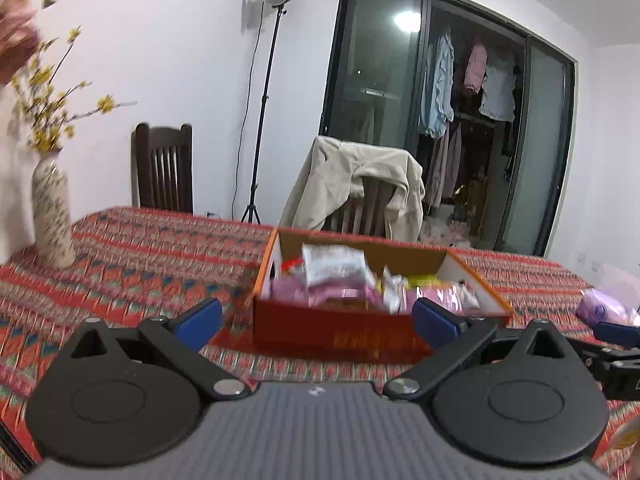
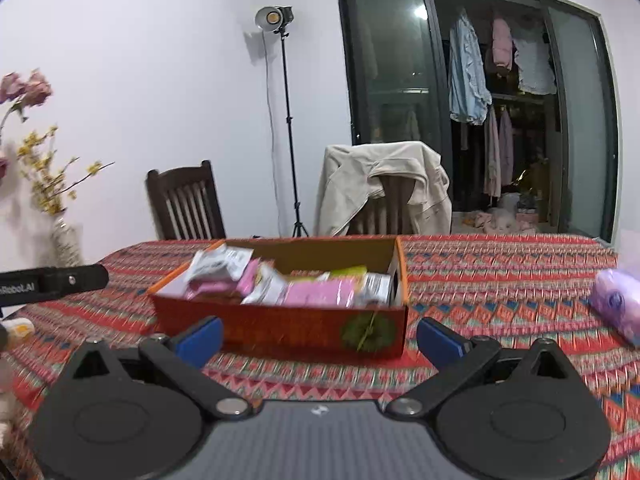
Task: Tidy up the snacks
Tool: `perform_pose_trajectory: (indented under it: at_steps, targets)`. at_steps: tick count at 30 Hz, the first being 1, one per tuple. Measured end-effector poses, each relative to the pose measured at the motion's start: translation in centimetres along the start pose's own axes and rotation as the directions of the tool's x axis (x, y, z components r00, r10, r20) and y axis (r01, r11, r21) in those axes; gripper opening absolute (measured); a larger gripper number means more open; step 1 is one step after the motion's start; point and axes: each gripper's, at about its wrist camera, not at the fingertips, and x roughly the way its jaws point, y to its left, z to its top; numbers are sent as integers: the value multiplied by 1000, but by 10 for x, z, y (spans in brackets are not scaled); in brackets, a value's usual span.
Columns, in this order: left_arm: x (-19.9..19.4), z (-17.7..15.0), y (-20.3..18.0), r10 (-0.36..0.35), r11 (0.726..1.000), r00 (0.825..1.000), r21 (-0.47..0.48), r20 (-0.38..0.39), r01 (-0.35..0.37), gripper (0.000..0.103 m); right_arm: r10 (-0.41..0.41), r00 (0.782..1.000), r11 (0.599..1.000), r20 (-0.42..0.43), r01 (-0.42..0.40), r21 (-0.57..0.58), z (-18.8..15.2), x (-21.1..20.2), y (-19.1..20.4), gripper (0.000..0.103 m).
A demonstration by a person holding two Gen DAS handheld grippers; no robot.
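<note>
1. Standing at the far left of the counter [image 1: 140, 248], a speckled vase [image 1: 52, 212] holds yellow and pink flowers.
2. The left claw [image 1: 316, 320] hangs spread wide with nothing between its blue pads [image 1: 200, 322], just short of the box.
3. The box [image 2: 280, 324] sits mid-counter: orange-red card, open-topped, a green round print on its near wall towards the right corner.
4. Snacks [image 2: 308, 290] fill it in a loose heap: pink wrappers, white packets with dark print, one yellow-green pack. Motion blur hides the lettering.
5. The right claw [image 2: 318, 340] is likewise wide apart and empty, facing the box's near wall.
6. A pale purple packet [image 2: 616, 304] lies on the counter well to the right, apart from the box.
7. Behind the counter, a chair carries a beige jacket [image 2: 384, 184].
</note>
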Motion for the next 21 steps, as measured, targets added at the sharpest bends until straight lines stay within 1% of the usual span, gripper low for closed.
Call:
perform_pose_trajectory:
  at_steps: [3, 8, 13, 21]
  targets:
    - [-16, -23, 8, -10, 1000, 999, -6, -31, 10, 103, 18, 1000, 1000, -16, -18, 1, -18, -17, 5, 103]
    - [-33, -52, 12, -4, 1000, 997, 9, -75, 4, 103, 38, 996, 999, -80, -38, -5, -45, -31, 13, 103]
    - [-46, -65, 9, -25, 1000, 996, 11, -83, 26, 103, 42, 992, 999, -122, -41, 7, -67, -41, 19, 103]
    - [-67, -82, 0, -58, 997, 995, 40, -80, 61, 103, 27, 993, 999, -115, -24, 23, -86, -62, 22, 103]
